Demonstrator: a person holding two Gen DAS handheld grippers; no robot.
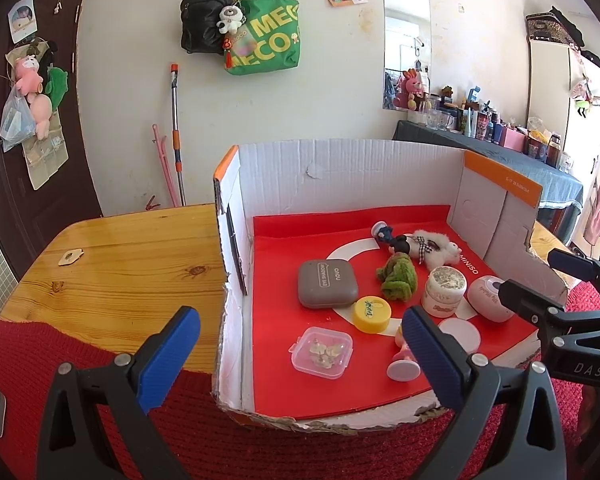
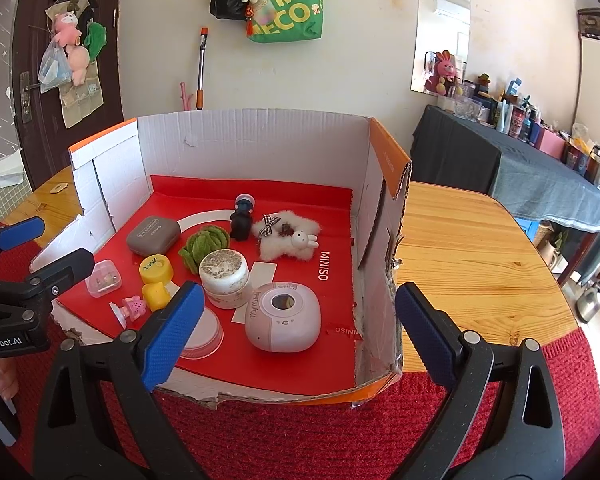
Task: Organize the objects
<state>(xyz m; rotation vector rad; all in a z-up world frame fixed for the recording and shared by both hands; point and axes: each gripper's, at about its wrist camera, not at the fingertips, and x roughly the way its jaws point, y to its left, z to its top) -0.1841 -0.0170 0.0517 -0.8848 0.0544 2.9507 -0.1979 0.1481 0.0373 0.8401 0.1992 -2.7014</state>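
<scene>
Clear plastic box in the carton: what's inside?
The clear plastic box, lid shut, holds several small pale metallic pieces, possibly earrings or pins; too small to identify. It sits on the red liner.

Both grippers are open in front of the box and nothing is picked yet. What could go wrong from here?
1. The things lie crowded: the yellow jar, the clear plastic case and the pink figurine sit close together, so an open left gripper may knock a neighbour.
2. The box's torn front edge could catch a finger.
3. The round pink device looks smooth and may slip.
</scene>
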